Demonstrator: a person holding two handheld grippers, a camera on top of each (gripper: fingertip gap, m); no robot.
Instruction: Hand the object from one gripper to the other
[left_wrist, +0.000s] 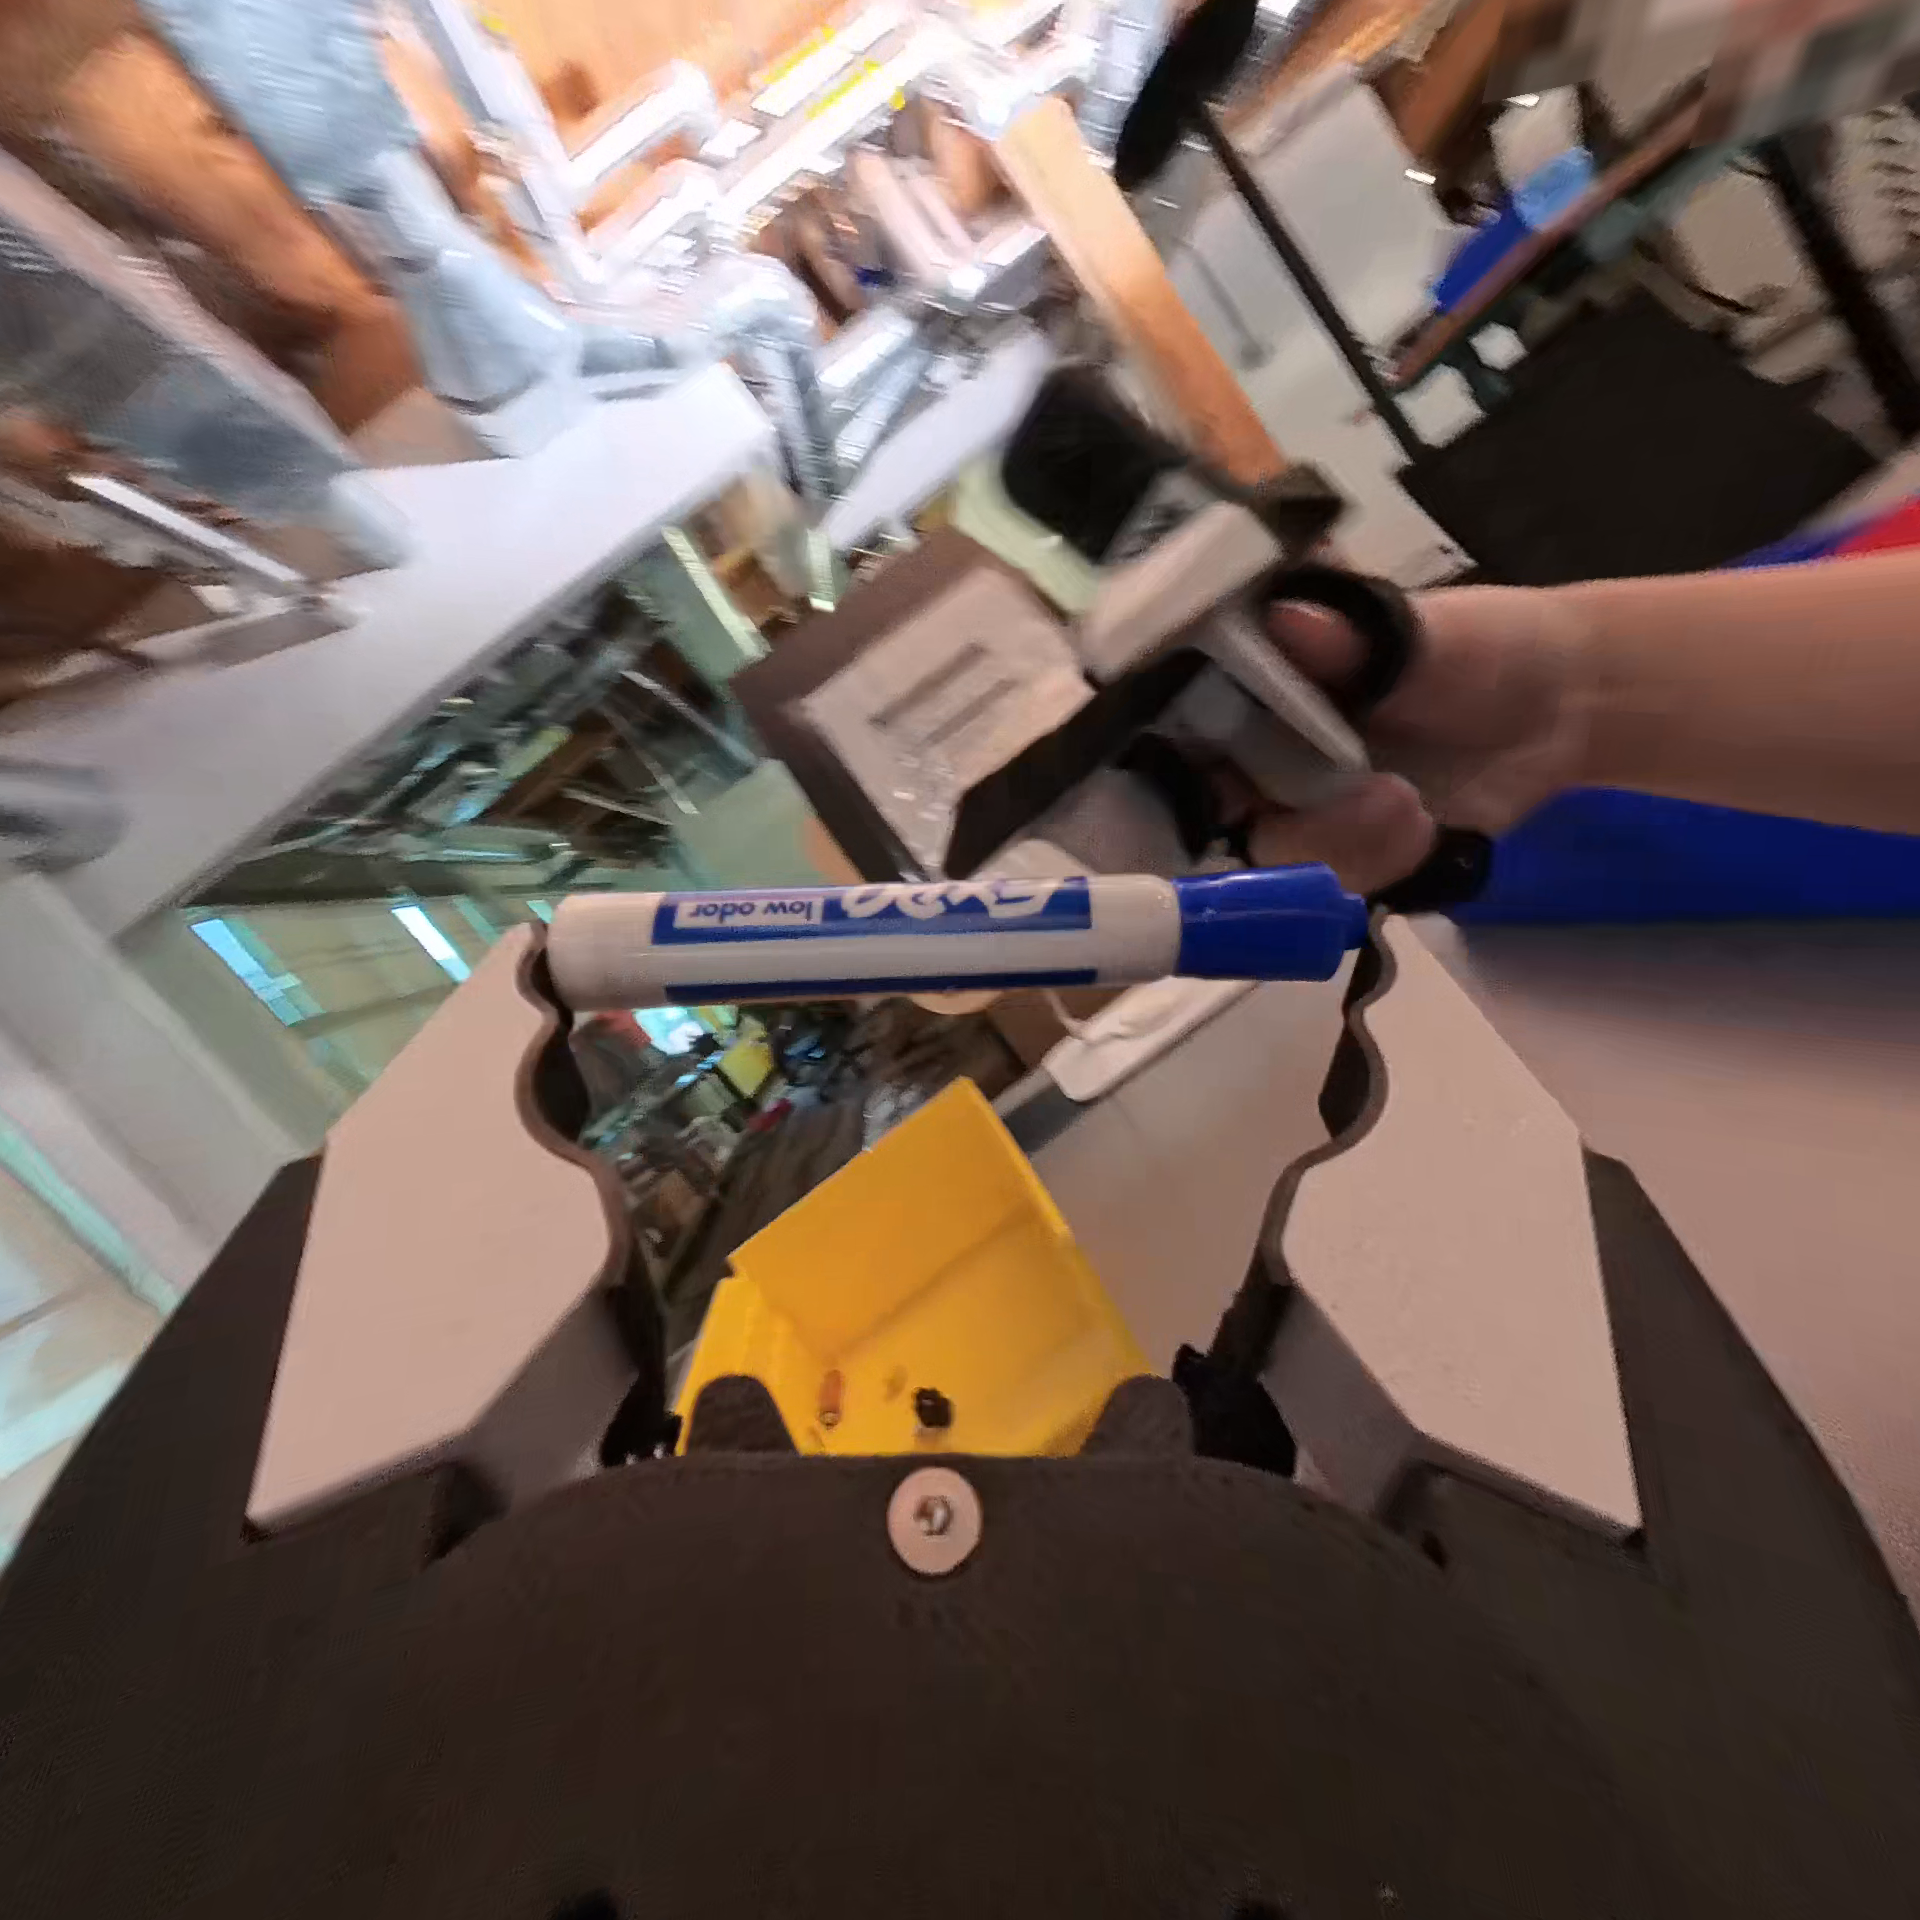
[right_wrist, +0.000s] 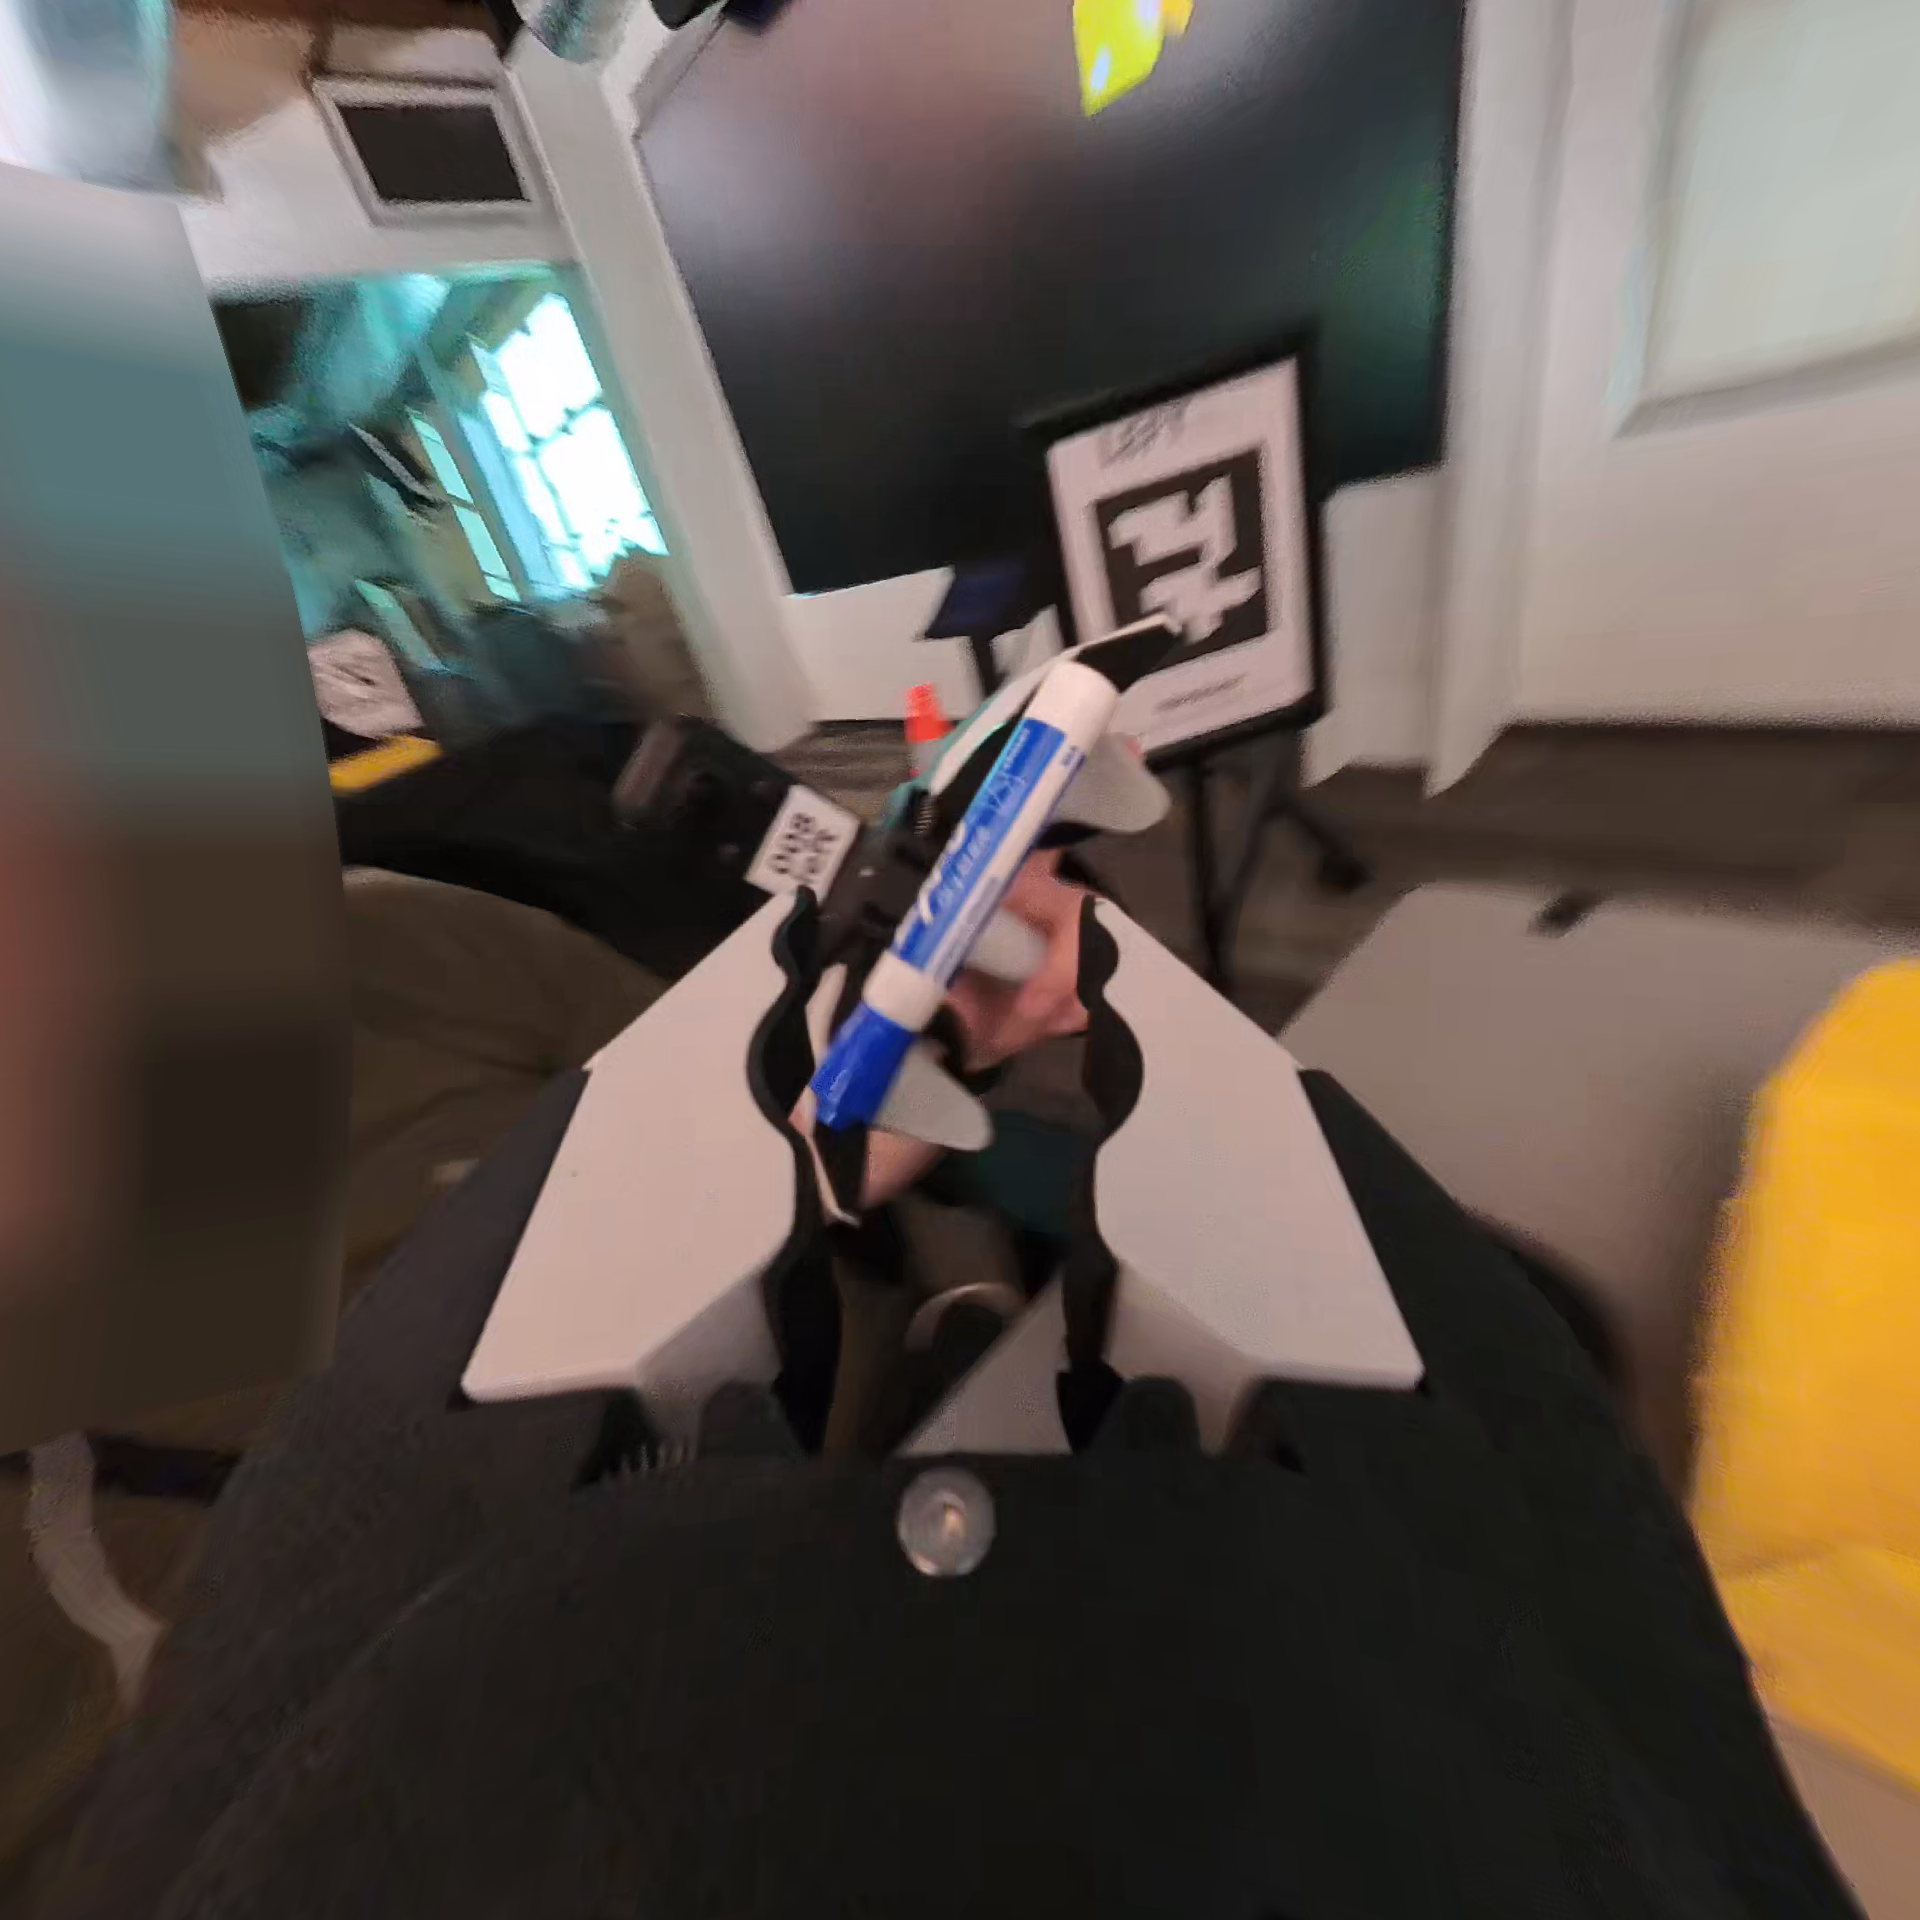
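Note:
A white marker with a blue cap (left_wrist: 883, 940) lies crosswise between the fingertips of my left gripper (left_wrist: 956, 940), which is shut on its two ends. My right gripper (left_wrist: 997, 748), held by a hand (left_wrist: 1475, 707), hovers just beyond the marker at the upper right. In the right wrist view my right gripper (right_wrist: 940, 925) is open and empty. The marker (right_wrist: 987, 862) stands tilted just beyond its fingertips, held by the left gripper's pale fingers (right_wrist: 1117, 790), cap end down.
A yellow bin (left_wrist: 914, 1288) sits on the pale table (left_wrist: 1621, 1143) below the left gripper and shows at the right edge of the right wrist view (right_wrist: 1829, 1299). A framed black-and-white marker board (right_wrist: 1184, 540) stands on an easel behind. Both grippers' tips are close together, under 4 cm apart.

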